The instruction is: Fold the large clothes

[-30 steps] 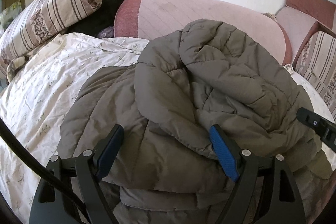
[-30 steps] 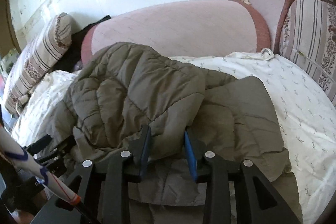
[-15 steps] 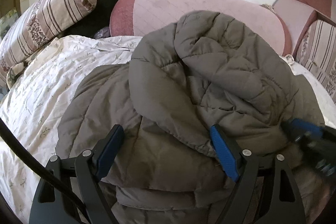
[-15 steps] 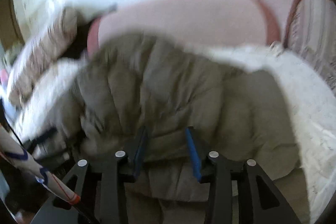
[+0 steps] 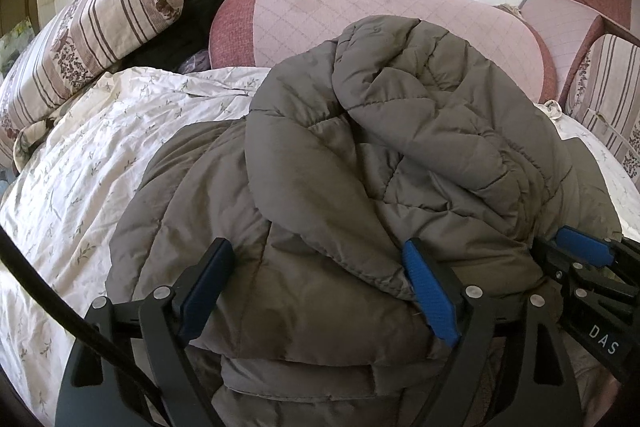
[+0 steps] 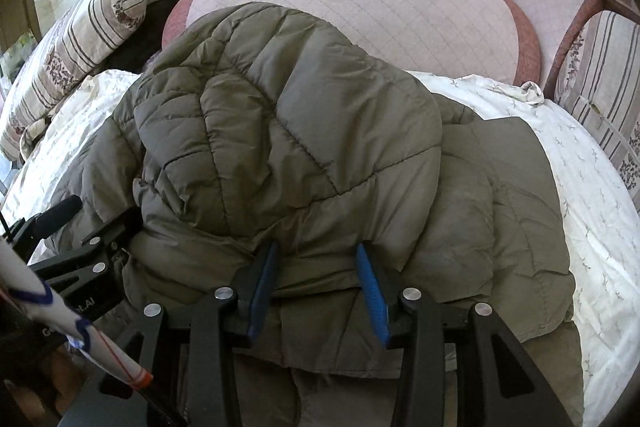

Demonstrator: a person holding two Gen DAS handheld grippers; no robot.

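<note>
A large olive-grey quilted puffer jacket (image 5: 360,163) lies bunched on the bed, its upper part folded over toward me; it also fills the right wrist view (image 6: 288,131). My left gripper (image 5: 316,283) is open wide, its blue pads either side of the jacket's near folded edge. My right gripper (image 6: 316,275) is open with a narrower gap, its pads against the jacket's near edge, and it shows at the right of the left wrist view (image 5: 580,251). The left gripper shows at the left of the right wrist view (image 6: 100,247).
The jacket rests on a white floral sheet (image 5: 100,155). A pink padded headboard (image 5: 360,15) runs behind it. A striped pillow (image 5: 92,27) and dark clothing (image 5: 188,23) lie at the back left. A striped cushion (image 6: 600,75) stands at the right.
Both grippers have pushed forward over the jacket. The right gripper has come in close beside the left one. Its gap has widened slightly. The jacket's folded top has shifted a little.
</note>
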